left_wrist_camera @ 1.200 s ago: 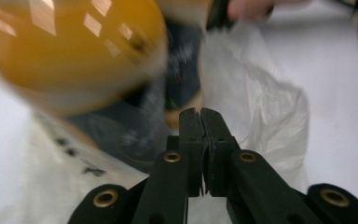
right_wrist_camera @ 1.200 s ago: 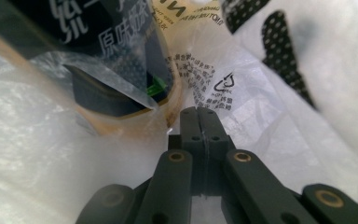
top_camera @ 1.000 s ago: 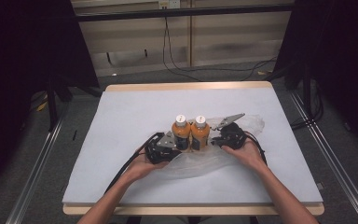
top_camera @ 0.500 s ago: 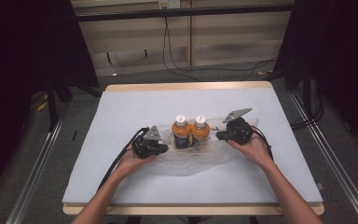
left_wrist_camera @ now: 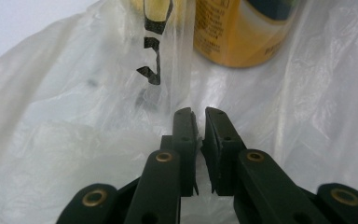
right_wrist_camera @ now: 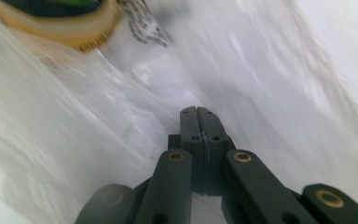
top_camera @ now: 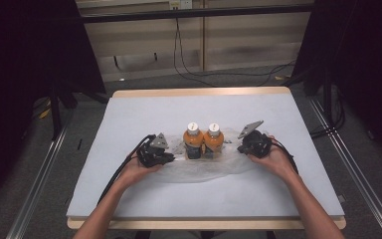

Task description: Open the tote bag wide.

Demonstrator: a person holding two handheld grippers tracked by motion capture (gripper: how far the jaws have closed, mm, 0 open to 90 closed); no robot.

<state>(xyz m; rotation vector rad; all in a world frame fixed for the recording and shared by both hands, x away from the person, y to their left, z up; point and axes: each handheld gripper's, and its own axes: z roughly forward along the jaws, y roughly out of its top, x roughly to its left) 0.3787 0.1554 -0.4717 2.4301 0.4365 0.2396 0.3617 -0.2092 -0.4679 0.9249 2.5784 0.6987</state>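
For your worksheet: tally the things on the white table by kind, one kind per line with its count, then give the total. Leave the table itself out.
Orange bottles with white caps: 2
Clear crinkled plastic bags: 1
Black two-jaw grippers held in hands: 2, left gripper, right gripper
Total: 5

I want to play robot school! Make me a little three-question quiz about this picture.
1. How many orange bottles stand on the table?
2. True or false: the bottles stand on a clear plastic bag.
3. Which gripper has its jaws fully together: A) left gripper B) right gripper?

Key: 1. Two, side by side. 2. True. 3. B; the left jaws show a thin gap, and both grippers sit at the bag's film.
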